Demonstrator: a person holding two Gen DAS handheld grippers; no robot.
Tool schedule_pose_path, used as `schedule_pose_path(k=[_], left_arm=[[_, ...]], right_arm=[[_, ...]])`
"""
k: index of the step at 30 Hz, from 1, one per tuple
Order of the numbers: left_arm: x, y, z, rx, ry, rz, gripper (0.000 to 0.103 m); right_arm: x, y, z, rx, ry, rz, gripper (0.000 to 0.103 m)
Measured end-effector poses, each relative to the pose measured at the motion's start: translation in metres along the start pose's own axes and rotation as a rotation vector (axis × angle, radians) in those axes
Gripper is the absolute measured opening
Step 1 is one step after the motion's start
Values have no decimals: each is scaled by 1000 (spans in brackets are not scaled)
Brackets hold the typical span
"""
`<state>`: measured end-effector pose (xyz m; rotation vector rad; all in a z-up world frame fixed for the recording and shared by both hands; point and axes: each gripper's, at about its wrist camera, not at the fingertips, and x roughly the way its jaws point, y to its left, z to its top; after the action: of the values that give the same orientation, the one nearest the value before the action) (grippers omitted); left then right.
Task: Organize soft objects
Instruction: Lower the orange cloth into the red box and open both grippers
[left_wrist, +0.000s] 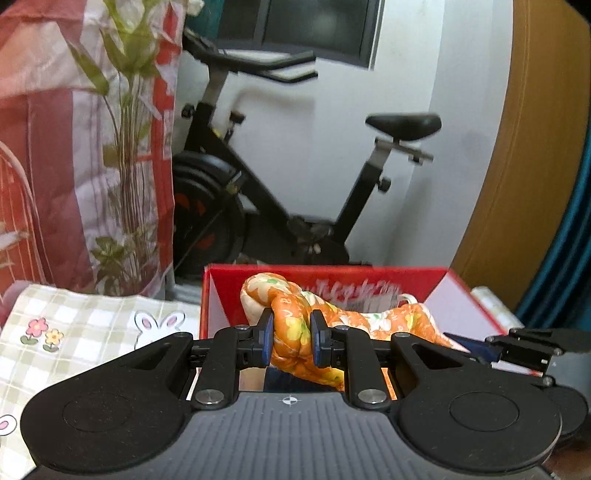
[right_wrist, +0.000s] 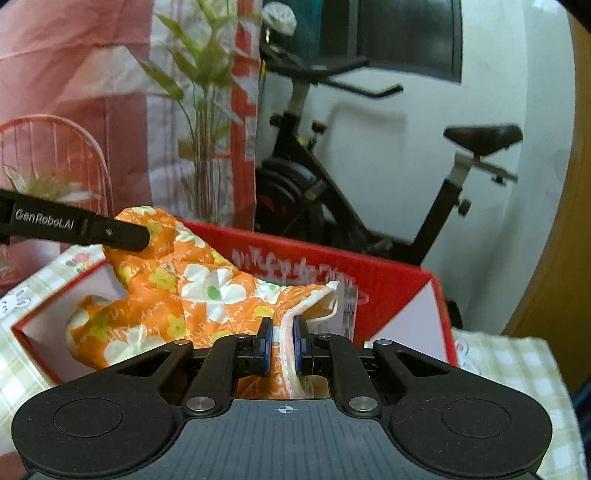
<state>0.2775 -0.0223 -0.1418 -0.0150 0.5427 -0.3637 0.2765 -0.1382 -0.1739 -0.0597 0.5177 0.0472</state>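
Checked cloth (left_wrist: 92, 325) with rabbit prints is covering the table at the far left, and a potted plant (left_wrist: 125, 147) is standing behind it in front of a red-patterned hanging fabric (left_wrist: 44, 147). Moving right, the left gripper (left_wrist: 291, 338) is pinching a bunched fold of the orange floral mitt (left_wrist: 295, 306), its jaws narrowed onto the padding. The mitt is hanging over the open red box (left_wrist: 369, 278), stretched between both tools; from the right wrist view its thumb end is sagging toward the box's left inner wall. Further right, the right gripper (right_wrist: 282, 343) is clamping the mitt's pale trimmed cuff edge, jaws nearly closed on the thin hem. Both grippers are pointing forward and tilting downward toward the box. Judging by this, the task is midway: the mitt is being carried over the box but is not yet resting inside, so lowering and releasing are remaining. An exercise bike (left_wrist: 295, 184) is standing behind.
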Motion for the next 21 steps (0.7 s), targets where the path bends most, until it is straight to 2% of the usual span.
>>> schedule_pose_path(k=[6, 9, 13, 14, 17, 21], left_arm=[[12, 3, -10, 19, 71, 0, 22], [15, 3, -15, 35, 108, 1, 28], [15, 2, -18, 39, 142, 0, 62], [12, 2, -18, 38, 140, 3, 70], [2, -1, -15, 38, 134, -1, 75], [-18, -6, -12, 45, 124, -11, 76]], right_arm=[[13, 1, -10, 10, 68, 3, 11], [15, 0, -11, 16, 99, 1, 14], [10, 4, -12, 7, 115, -22, 24], [7, 4, -11, 8, 116, -30, 30], [-3, 6, -9, 23, 110, -33, 42], [-26, 8, -6, 41, 81, -21, 43]])
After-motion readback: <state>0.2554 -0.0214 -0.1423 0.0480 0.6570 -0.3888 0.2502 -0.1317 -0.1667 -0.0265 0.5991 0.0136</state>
